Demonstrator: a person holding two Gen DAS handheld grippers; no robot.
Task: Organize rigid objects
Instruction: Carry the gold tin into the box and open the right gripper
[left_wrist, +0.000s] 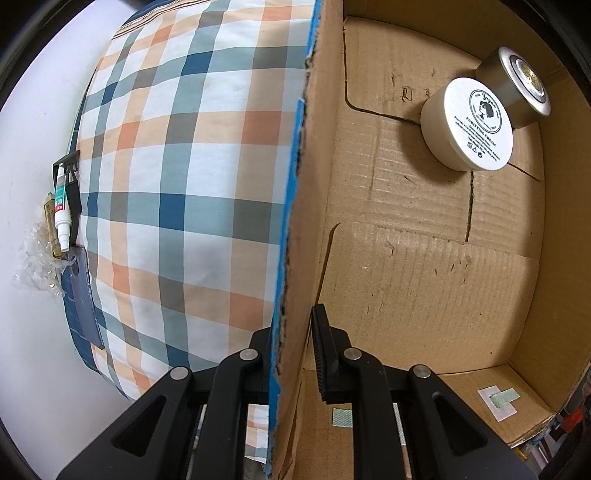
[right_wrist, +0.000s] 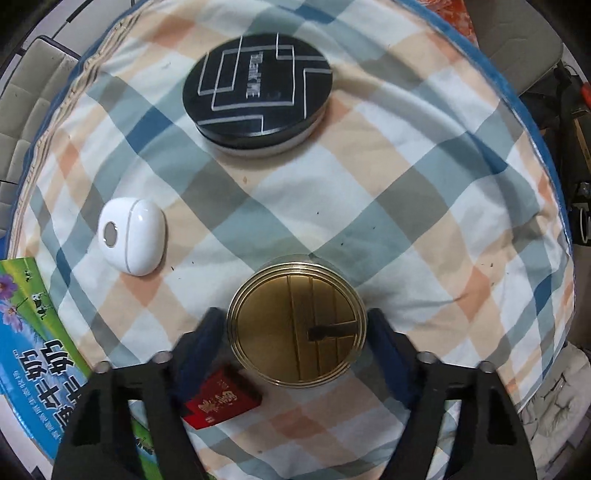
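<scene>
In the left wrist view my left gripper (left_wrist: 291, 354) is shut on the side wall of a cardboard box (left_wrist: 295, 236), one finger outside and one inside. Inside the box lie a white cream jar (left_wrist: 467, 123) and a silver round tin (left_wrist: 517, 83). In the right wrist view my right gripper (right_wrist: 297, 332) has its jaws on both sides of a gold-lidded jar (right_wrist: 297, 325) on the plaid cloth; whether they touch it I cannot tell. A black round tin (right_wrist: 258, 92) lies further ahead, a white earbud case (right_wrist: 131, 236) to the left, and a red packet (right_wrist: 221, 402) near the left finger.
The plaid cloth (left_wrist: 177, 184) covers a round table. A white glue tube (left_wrist: 61, 206) on a black card lies at its far edge. A blue-green printed box (right_wrist: 33, 350) sits at the left of the right wrist view. Chairs stand beyond the table.
</scene>
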